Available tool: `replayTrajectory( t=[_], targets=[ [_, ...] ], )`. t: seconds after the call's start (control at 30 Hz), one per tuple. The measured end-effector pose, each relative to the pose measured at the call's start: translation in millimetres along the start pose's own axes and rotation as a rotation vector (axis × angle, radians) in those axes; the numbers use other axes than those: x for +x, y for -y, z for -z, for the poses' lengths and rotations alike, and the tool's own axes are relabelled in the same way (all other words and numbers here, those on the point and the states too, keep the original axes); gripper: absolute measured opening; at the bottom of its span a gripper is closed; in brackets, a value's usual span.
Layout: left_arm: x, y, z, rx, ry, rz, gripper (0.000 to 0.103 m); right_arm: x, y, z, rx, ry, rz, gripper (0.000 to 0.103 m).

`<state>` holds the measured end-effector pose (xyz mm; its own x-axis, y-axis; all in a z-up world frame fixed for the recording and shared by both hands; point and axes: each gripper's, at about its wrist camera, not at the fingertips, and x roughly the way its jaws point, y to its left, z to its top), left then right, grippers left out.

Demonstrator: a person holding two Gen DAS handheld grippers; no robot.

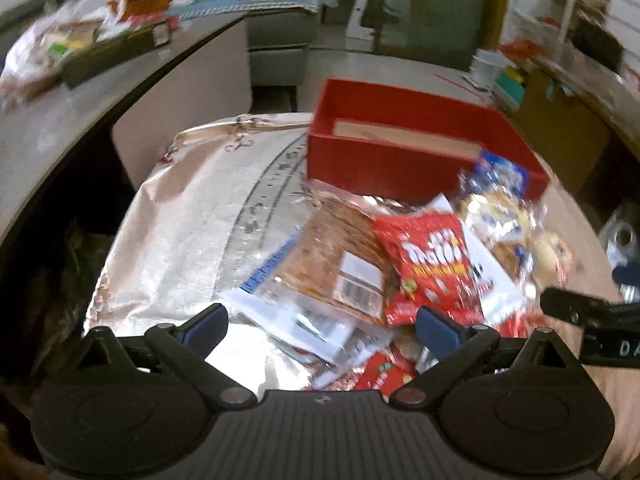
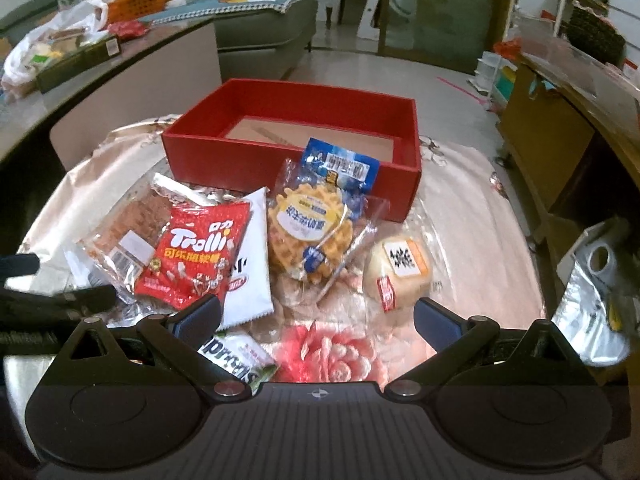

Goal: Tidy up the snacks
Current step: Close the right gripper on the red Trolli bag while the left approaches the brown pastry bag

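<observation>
A: Starting nearest the cameras, what are the grippers doing?

B: The right gripper [image 2: 318, 318] is hovering with its jaws spread wide and nothing between them, low over the flowered cloth [image 2: 332, 344] that is covering the worktop. The left gripper [image 1: 322, 322] is also standing released, hanging over the near edge of the snack pile; its picture is blurring a little.

A: And just beyond the fingers?

B: A green-and-white packet [image 2: 240, 354] is lying beside the right gripper's left finger. Past it, a white sachet [image 2: 250, 256] is lying under a red Trolli gummy bag [image 2: 192, 260], which is overlapping a clear-wrapped brown cracker pack [image 2: 120, 232] on its left.

A: What is sitting to the right of those?

B: A waffle in clear wrap [image 2: 308, 232] is lying near the middle, with a blue packet [image 2: 340, 164] leaning against the box wall behind it. A round pale bun with a labelled wrapper [image 2: 396, 268] is resting apart from the pile, on the right.

A: Where is the box?

B: The red box [image 2: 280, 152] is standing open at the far side of the cloth, touching the back of the pile, showing only its brown cardboard floor inside.

A: Anything farther off?

B: A long counter [image 2: 80, 80] on the left is carrying plastic bags and an orange basket [image 2: 138, 0], and a grey sofa [image 2: 264, 28] is standing behind it.
</observation>
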<state>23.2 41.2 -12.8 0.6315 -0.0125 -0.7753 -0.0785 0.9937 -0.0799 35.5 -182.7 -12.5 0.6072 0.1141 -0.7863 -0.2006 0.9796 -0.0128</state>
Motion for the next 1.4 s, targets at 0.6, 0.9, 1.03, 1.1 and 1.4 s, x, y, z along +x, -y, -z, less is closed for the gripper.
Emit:
replayTrajectory(
  t=[0.6,0.9,1.03,1.1,1.4],
  targets=[
    [25.9,-9.4,-37.1,0.07,0.035,-0.024,0.095,18.5,8.0,-43.8,0.164,-0.06,-0.28,0.091],
    [36.3,-10.3,-38.0,0.132,0.052,-0.14,0.095,32.4,-37.2,-41.8,-0.054,-0.029,-0.158,0.101],
    [35.2,-19.4,-36.3,0.102,0.028,-0.133,0.095,35.8,-56.7,-43.7,-0.126,-0.02,-0.192,0.099],
    [34.5,-20.6,-35.0,0.091,0.021,-0.121,0.095,44.0,-62.6,-47.5,-0.126,-0.064,-0.193,0.096],
    [33.7,-20.8,-34.1,0.074,0.011,-0.109,0.093,87.5,-62.9,-40.7,0.007,-0.225,-0.198,0.103]
  ],
)
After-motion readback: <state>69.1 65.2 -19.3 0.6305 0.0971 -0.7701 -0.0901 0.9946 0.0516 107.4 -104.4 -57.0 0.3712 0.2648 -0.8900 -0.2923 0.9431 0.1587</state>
